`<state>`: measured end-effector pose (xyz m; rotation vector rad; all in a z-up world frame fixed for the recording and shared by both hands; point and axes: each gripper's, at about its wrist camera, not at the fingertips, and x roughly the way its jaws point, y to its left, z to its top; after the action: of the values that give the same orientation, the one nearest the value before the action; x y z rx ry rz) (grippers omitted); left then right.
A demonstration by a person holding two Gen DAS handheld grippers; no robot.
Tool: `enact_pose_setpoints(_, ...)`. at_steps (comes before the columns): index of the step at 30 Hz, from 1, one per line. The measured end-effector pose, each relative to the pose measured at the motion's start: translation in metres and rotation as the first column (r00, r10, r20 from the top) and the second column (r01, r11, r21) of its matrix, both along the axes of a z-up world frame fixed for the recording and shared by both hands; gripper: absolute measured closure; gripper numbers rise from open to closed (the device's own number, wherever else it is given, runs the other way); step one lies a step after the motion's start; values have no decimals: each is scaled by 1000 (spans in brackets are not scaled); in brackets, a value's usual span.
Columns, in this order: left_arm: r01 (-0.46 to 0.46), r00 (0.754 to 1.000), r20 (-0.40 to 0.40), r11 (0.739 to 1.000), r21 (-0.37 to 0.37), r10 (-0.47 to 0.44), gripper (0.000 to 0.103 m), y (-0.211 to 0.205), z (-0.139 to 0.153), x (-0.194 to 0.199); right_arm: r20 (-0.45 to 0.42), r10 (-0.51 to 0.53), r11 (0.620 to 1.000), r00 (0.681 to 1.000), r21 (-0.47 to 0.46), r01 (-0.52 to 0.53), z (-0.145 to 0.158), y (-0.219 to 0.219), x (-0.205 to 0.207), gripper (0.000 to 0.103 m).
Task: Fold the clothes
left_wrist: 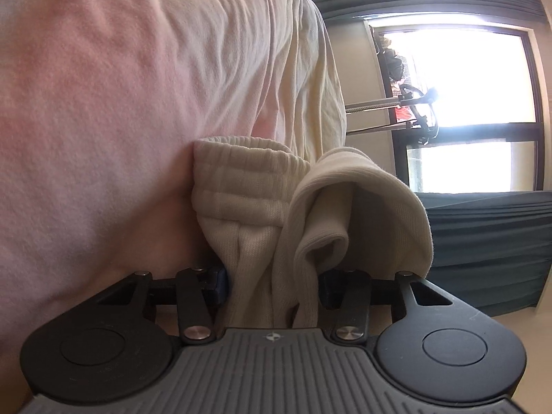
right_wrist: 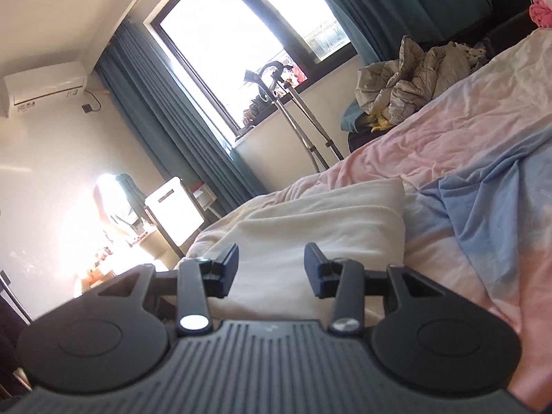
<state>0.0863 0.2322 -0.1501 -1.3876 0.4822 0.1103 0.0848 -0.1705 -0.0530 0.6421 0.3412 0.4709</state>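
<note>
The left gripper (left_wrist: 274, 288) has a bunched cream ribbed garment (left_wrist: 276, 214) between its two fingers, the pads pressed against the fabric on both sides. The cloth rises out of the jaws with its ribbed band on the left and a rolled fold drooping over to the right. Behind it lies the pink bed sheet (left_wrist: 86, 103), with more cream cloth spread across it. At the right of this view stand dark teal curtains (left_wrist: 490, 227) and a bright window (left_wrist: 459, 79).

In the right wrist view, the right gripper (right_wrist: 271, 269) stands partly open with nothing between its fingers, held above a folded cream garment (right_wrist: 310, 220) near the bed's edge. To its right a light blue cloth (right_wrist: 483, 207) lies across the pink sheet, and a crumpled grey heap (right_wrist: 414, 72) sits at the far side.
</note>
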Motion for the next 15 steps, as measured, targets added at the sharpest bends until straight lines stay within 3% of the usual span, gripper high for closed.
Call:
enact_pose_setpoints(2, 1, 1000, 5, 1000, -4, -1, 53, -1, 1, -4, -16, -30, 999, 999, 40, 31, 3, -11, 6, 56)
enact_pose_setpoints(4, -2, 1000, 8, 1000, -20, 2, 51, 0, -2, -5, -107, -63, 996, 992, 53, 69, -8, -20, 22, 52)
enact_pose_setpoints(9, -12, 1000, 21, 999, -39, 12, 46, -2, -6, -10, -352, -76, 977, 933, 161, 140, -65, -47, 58, 51)
enact_pose_setpoints(15, -12, 999, 31, 1000, 13, 11, 33, -11, -5, -9, -395, 37, 961, 918, 266, 76, -88, -44, 87, 38)
